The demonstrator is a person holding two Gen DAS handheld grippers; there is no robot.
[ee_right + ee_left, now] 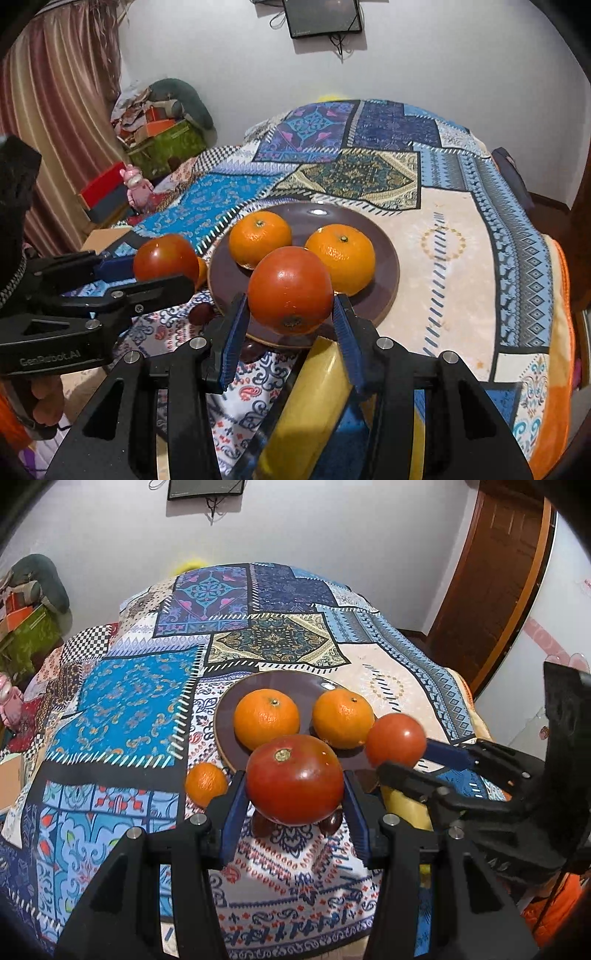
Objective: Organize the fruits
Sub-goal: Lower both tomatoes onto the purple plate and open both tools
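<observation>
A dark brown plate (295, 686) (384, 254) holds two oranges (266, 718) (342, 718) (259, 239) (340, 258). My left gripper (294, 786) is shut on a red tomato (294, 779), held just above the cloth at the plate's near edge; it also shows in the right wrist view (165, 258). My right gripper (290, 306) is shut on a second red tomato (290, 290), held over the plate's near rim, and shows in the left wrist view (396, 740). A small orange (205, 784) lies on the cloth left of the plate.
A patchwork tablecloth (125, 709) covers the round table. A yellow banana (314, 402) lies under my right gripper. Two dark red dates (330, 821) (199, 314) lie near the plate. Boxes and a pink toy (136, 184) stand beyond the table's left edge.
</observation>
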